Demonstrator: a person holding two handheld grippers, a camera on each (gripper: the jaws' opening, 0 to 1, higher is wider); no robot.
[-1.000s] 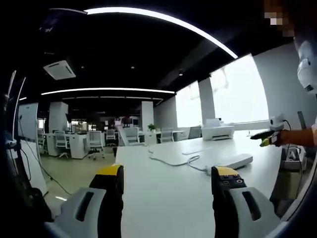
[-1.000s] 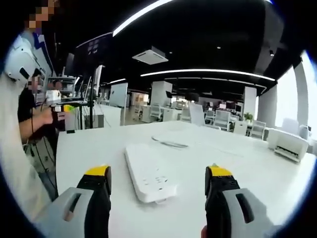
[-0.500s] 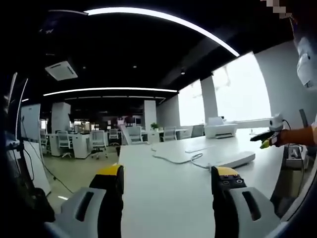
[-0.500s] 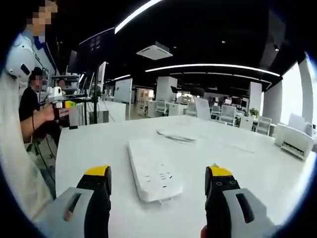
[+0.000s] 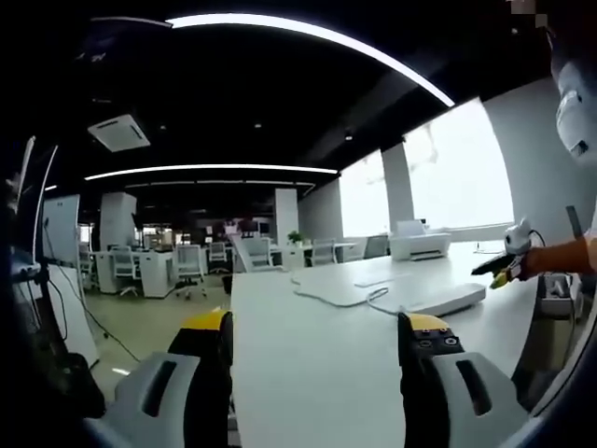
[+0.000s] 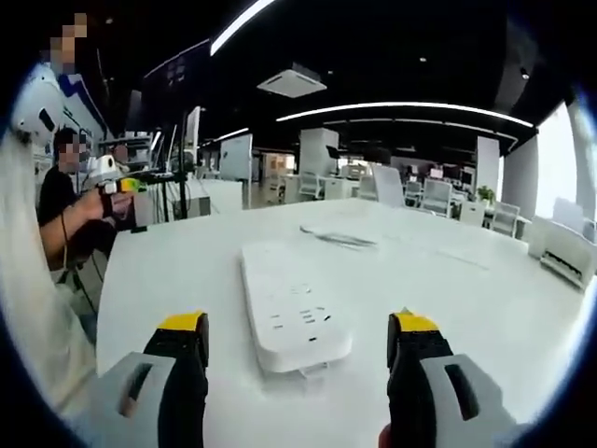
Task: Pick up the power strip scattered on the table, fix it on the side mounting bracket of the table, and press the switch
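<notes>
The right hand-held gripper is hovering wide open, holding nothing, just short of the power strip lying on the worktop; the left hand-held gripper is gaping empty too.

Your left gripper view sits low, just above the white table, looking forward along its own two jaws and down the tabletop toward the open office and the bright window; the power strip lies well ahead, off to the right. Your right gripper view also rides low over the same table, facing across it toward the desks, with the power strip near, straight ahead between its jaws. Both views share the tabletop, the strip and the printer. Each view catches the other gripper at its edge: right gripper, left gripper.
</notes>
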